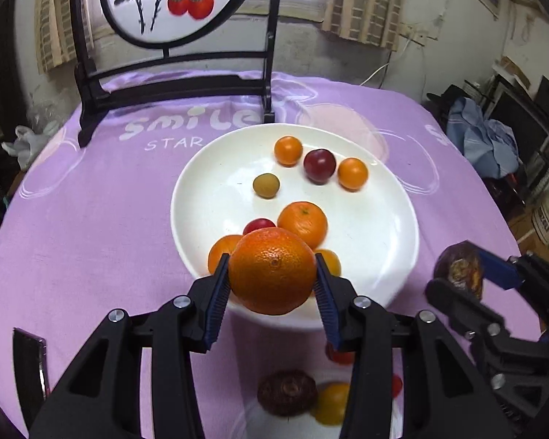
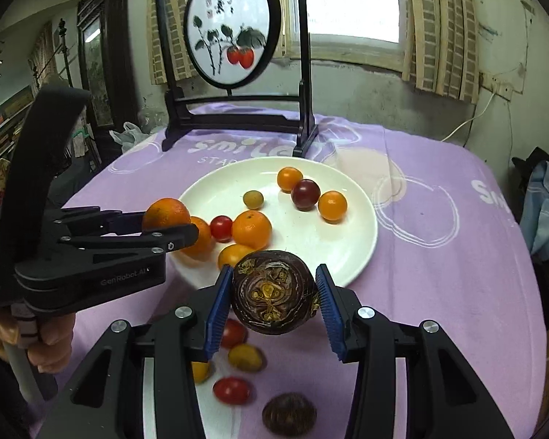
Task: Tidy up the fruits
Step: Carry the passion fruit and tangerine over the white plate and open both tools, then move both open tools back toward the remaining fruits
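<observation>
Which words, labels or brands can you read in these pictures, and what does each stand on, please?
"smile" and "STAR": purple tablecloth, printed in white.
"GenRobot.AI": side of the left gripper.
Small marks on the round painted screen: too small to read.
White lettering at the tablecloth's right edge: cut off.

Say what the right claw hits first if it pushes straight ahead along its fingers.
Probably the white plate: the right claw, shut on a dark purple fruit, points down at the plate's near rim, close to a yellow-orange tomato. Depth is unclear, so the carried fruit could land on either.
</observation>
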A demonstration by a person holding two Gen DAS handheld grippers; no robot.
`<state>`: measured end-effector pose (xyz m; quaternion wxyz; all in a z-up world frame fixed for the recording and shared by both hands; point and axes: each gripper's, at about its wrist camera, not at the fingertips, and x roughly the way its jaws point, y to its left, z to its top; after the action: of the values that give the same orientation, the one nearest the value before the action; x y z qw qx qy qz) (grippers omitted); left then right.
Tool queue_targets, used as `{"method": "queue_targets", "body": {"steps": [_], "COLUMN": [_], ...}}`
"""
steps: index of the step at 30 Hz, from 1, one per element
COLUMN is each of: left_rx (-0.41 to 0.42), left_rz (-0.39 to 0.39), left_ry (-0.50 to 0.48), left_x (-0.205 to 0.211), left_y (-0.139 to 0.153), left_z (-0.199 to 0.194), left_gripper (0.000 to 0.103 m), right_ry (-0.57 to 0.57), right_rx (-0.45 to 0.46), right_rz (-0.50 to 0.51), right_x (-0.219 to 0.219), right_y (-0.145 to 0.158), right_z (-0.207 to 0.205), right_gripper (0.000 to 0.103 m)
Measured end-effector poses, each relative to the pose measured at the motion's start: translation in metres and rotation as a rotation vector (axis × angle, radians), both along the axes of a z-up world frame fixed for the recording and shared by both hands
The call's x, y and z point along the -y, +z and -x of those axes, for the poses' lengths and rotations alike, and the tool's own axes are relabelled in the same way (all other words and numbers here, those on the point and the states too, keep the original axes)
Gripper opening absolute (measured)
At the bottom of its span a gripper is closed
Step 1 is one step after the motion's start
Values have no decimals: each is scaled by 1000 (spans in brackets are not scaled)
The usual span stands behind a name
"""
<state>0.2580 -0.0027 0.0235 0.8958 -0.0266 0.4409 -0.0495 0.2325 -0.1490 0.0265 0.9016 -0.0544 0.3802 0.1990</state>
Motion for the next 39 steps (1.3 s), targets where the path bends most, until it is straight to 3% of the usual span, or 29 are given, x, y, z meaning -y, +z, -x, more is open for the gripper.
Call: {"method": "queue_targets", "body": {"steps": [8, 10, 11, 12, 14, 17, 19, 28, 35, 39], "left_rx": [-17, -22, -10, 19, 47, 51, 47, 33, -29, -38], "left_rz": [-24, -43, -53, -57, -75, -77, -67, -49, -33, -23], "left_ry": [27, 48, 55, 56, 53, 42, 50, 4, -21, -31], "left_x": [5, 5, 6, 6, 6, 5, 3, -4, -9, -8], "left_y": [-14, -17, -15, -12, -6, 1, 4, 0, -23, -36], "left_z": [-53, -60, -59, -54, -46, -32, -20, 54, 96, 107], "left_gripper": [44, 61, 75, 80, 80, 81, 88, 89, 90, 90], "right_ry": [-50, -75, -77, -72, -75, -77, -72, -31, 3, -46], "right_rx": [-100, -115, -116, -111, -95, -85, -89, -76, -158, -197], "right_rz": [-19, -33, -34, -41, -39, -36, -37, 1, 18, 44], "right_x": [-2, 3, 4, 7, 10, 17, 20, 40, 43, 43], "right_y": [-35, -38, -38, -37, -35, -31, -29, -25, -51, -69], "right_z": [-51, -53, -52, -49, -43, -31, -22, 45, 92, 101], "right_gripper": [48, 50, 50, 52, 57, 60, 63, 77, 78, 79]}}
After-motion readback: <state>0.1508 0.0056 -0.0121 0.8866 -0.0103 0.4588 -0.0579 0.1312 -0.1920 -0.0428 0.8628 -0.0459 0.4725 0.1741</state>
